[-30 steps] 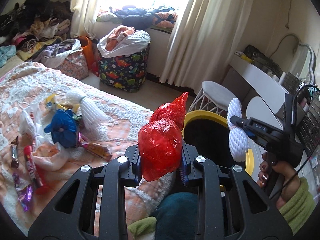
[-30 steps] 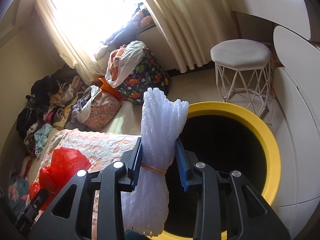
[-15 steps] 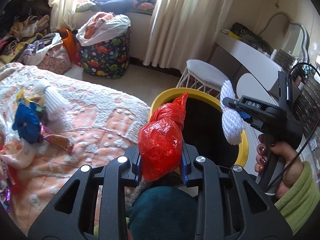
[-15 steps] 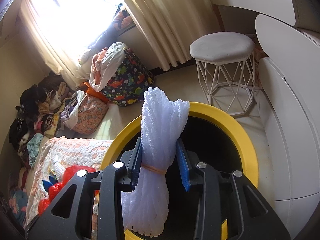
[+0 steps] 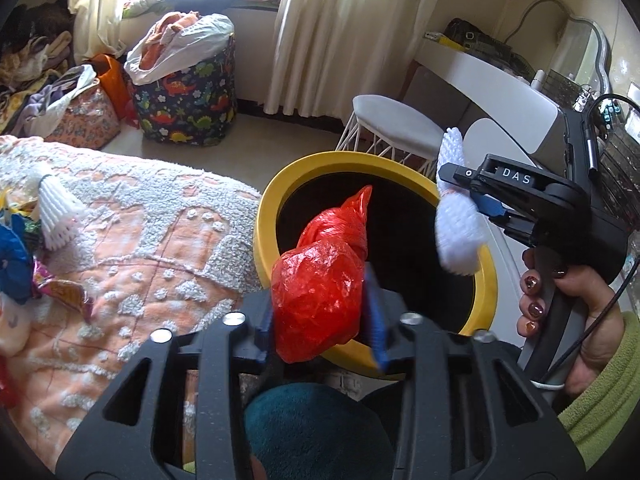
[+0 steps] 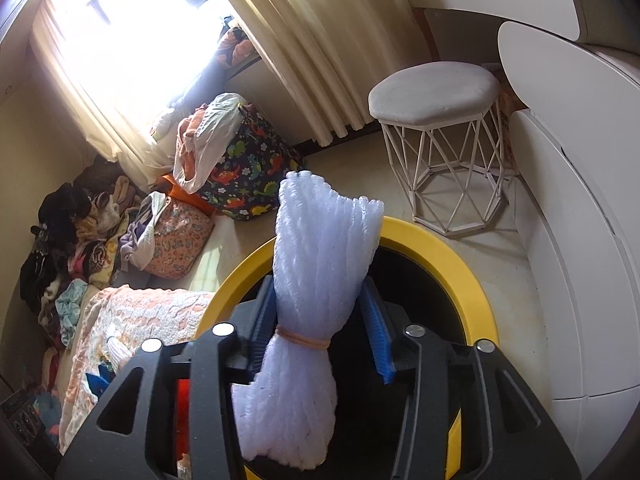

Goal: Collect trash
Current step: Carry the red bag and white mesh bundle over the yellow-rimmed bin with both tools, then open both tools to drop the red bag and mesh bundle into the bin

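Observation:
A black bin with a yellow rim (image 5: 264, 240) (image 6: 460, 280) stands beside the bed. My left gripper (image 5: 320, 320) hovers over its near edge, jaws opening. A knotted red plastic bag (image 5: 320, 292) is still between its pads, leaning on the left one. My right gripper (image 6: 316, 320) (image 5: 464, 196) is over the bin's right side, jaws opening too. A white foam net bundle (image 6: 320, 248) (image 5: 456, 236) tied with a rubber band sits between them. It rests against the left pad, with a gap at the right blue pad.
The bed's quilt (image 5: 160, 240) at left carries more trash: a white foam net (image 5: 56, 216), a blue bag (image 5: 16, 256) and wrappers. A white wire stool (image 5: 396, 124) (image 6: 432, 92), a white desk (image 5: 480, 80) and a dinosaur-print hamper (image 5: 188, 96) surround the bin.
Both grippers have moved from beside the bed to over the bin's mouth. Their jaws have widened, so the red bag and the foam bundle are no longer squeezed.

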Tool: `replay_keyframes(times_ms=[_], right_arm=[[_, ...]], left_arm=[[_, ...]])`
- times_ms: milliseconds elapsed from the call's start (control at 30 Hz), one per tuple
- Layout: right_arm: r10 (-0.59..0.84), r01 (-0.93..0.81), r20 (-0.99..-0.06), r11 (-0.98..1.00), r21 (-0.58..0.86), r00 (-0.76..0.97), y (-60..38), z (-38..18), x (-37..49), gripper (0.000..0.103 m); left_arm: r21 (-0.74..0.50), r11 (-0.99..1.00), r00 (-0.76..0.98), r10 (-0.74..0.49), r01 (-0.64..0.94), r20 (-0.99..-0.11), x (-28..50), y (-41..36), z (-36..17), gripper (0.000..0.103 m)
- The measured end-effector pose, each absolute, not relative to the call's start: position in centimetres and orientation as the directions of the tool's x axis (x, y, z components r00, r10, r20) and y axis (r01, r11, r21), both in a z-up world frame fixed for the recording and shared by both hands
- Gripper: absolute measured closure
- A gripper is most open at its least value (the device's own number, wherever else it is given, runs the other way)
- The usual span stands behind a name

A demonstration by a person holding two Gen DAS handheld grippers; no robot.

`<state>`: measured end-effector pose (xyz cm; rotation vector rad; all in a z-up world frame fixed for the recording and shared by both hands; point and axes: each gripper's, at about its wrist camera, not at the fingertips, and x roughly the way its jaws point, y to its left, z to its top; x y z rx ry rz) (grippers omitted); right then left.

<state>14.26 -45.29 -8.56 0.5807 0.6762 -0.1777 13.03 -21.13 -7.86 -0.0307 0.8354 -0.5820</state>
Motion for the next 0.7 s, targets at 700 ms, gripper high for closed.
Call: replay_keyframes(times_ms=[700], right_arm=[[0.064, 0.197, -0.562, 0.899, 0.392, 0.825, -40.8, -6.0, 14.3, 0.025]], left_arm=[[-0.280, 0.913, 0.665, -0.409, 0.298, -0.625, 12.7, -14.3, -5.6, 0.011]])
